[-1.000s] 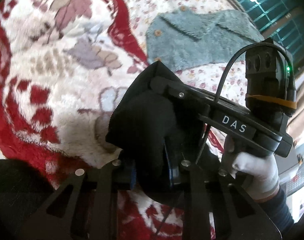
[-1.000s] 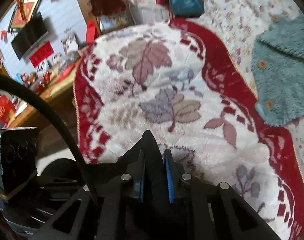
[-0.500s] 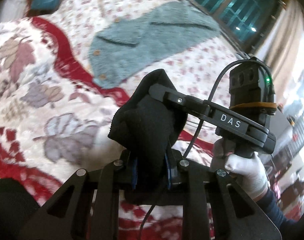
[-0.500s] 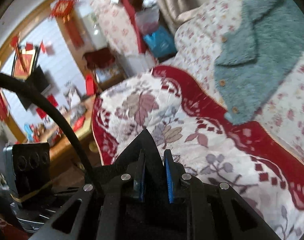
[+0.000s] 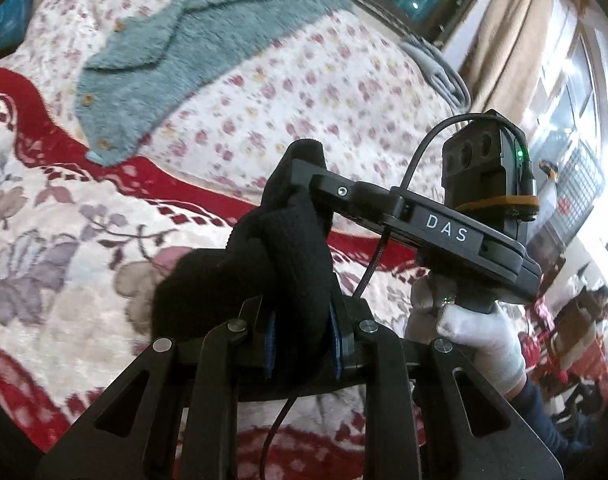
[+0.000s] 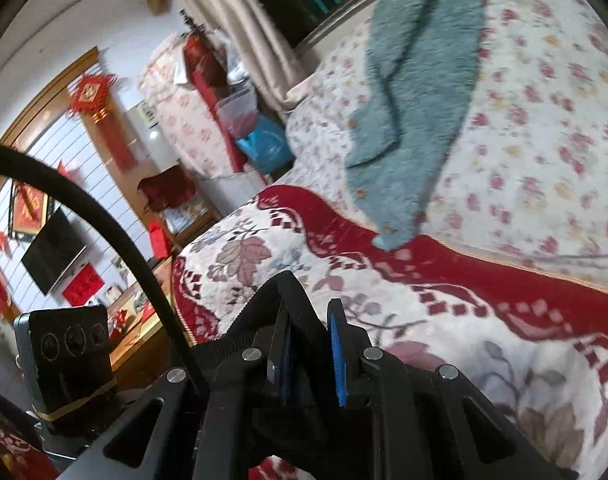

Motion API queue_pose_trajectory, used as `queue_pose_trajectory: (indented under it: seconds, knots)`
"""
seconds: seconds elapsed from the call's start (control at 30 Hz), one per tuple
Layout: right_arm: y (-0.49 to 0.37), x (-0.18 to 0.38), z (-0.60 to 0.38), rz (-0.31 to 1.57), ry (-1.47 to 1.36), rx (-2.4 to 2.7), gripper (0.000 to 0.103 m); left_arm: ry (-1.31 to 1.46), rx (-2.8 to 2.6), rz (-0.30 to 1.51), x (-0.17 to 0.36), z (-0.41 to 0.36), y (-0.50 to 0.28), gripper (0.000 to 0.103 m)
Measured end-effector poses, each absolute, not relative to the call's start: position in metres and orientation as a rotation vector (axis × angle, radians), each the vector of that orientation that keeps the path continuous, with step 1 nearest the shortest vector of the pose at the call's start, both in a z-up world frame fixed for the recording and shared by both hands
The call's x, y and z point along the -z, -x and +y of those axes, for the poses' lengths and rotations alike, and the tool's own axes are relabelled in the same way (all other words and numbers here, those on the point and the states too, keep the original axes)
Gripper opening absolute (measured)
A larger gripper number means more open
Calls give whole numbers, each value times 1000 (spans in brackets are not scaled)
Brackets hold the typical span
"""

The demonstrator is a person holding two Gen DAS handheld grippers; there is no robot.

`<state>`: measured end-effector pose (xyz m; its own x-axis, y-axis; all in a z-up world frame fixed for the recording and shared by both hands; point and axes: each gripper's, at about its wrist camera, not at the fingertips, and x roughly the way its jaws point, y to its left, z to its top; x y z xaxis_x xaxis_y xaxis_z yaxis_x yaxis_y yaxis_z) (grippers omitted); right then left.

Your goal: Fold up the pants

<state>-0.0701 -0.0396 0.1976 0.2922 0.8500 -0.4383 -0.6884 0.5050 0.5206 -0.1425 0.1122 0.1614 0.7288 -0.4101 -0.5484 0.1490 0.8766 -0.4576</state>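
- Pants, a bunched black knit fabric [image 5: 288, 264], hang lifted above the red-and-cream floral blanket's [image 5: 84, 248] middle.
- Our left gripper [image 5: 300, 340] and right gripper [image 6: 309, 354] each pinch a bunch.
- We judge no neat fold is laid yet; spreading and folding remain.
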Motion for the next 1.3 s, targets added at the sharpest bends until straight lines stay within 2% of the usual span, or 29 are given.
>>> queue_pose_trajectory:
  seconds: [0.63,0.73,0.8,0.83,0.9,0.97,1.03,1.17,1.23,1.3]
  knots:
    - [63,-115,-176,813,-413,-731,16,333,433,861,-98,-2,98,19]
    - [62,-101,-194,841,-439,-673,16,364,457,897,-89,-8,95,22]
    - [66,-96,-207,856,-449,-625,16,388,477,914,-86,-10,95,27]
    - [67,-95,-211,858,-449,-610,18,394,493,918,-87,-11,96,30]
    - [71,-95,-220,862,-455,-583,20,409,551,923,-90,-15,99,45]
    - [77,-97,-232,853,-476,-557,27,419,602,920,-94,-17,103,55]
    - [81,-100,-239,850,-501,-550,37,393,629,898,-102,-19,111,55]
    - [93,-112,-247,839,-526,-560,39,337,647,902,-111,-14,122,55]
    - [101,-118,-245,841,-514,-575,45,311,620,892,-115,-1,128,55]
    - [108,-123,-241,847,-504,-592,46,289,577,875,-119,16,132,55]
